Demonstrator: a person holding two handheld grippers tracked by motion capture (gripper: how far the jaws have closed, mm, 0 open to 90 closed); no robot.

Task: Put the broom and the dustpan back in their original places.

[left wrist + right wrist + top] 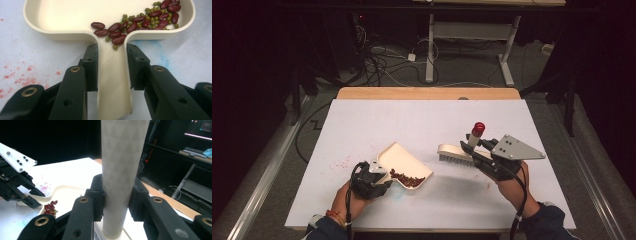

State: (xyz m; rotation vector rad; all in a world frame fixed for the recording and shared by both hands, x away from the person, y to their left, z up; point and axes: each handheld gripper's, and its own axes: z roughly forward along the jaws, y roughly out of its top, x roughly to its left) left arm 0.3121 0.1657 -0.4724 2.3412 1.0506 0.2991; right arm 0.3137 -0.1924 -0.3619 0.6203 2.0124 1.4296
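Currently, brush (456,153) lying crosswise, red-tipped handle (475,134) upright, dustpan (404,165) mouth facing away

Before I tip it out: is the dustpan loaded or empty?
Loaded: red beans and small green ones lie in the dustpan.

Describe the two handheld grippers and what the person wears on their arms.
Both grippers are black. The left gripper has angular jaws with brass-ringed holes. The right gripper carries a grey three-cornered plate with dark screws, and a black cable trails from it. Dark sleeves; red-orange bracelet on the left wrist.
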